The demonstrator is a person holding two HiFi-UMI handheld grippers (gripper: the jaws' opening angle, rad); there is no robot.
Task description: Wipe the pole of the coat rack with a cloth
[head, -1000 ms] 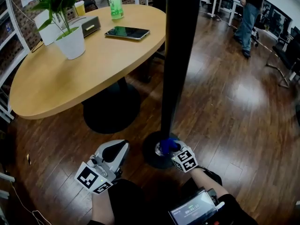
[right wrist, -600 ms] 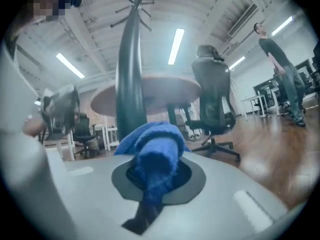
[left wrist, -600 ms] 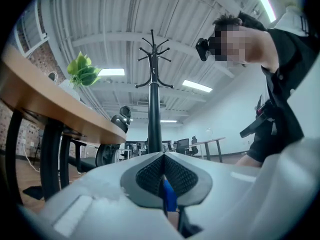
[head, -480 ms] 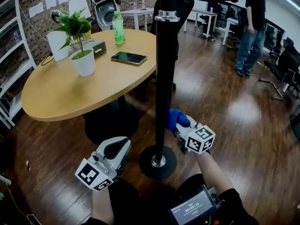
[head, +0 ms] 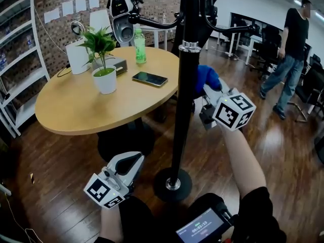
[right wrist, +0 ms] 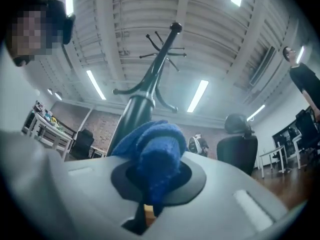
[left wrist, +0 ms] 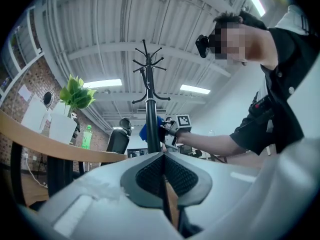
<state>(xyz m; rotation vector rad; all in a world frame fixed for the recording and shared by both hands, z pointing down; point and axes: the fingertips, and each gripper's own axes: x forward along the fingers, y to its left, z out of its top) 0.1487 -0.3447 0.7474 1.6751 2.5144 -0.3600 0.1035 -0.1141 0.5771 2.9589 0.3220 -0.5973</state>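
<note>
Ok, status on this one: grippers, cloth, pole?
Right gripper shut on blue cloth, cloth against coat rack pole, upper part. Left gripper shut, empty, held low. Nothing blocking the pole.

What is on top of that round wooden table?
A potted plant, a phone and a green bottle stand on the table. A dark box behind the plant is partly hidden by it.

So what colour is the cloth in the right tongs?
The cloth is blue, clearest in the right gripper view.
</note>
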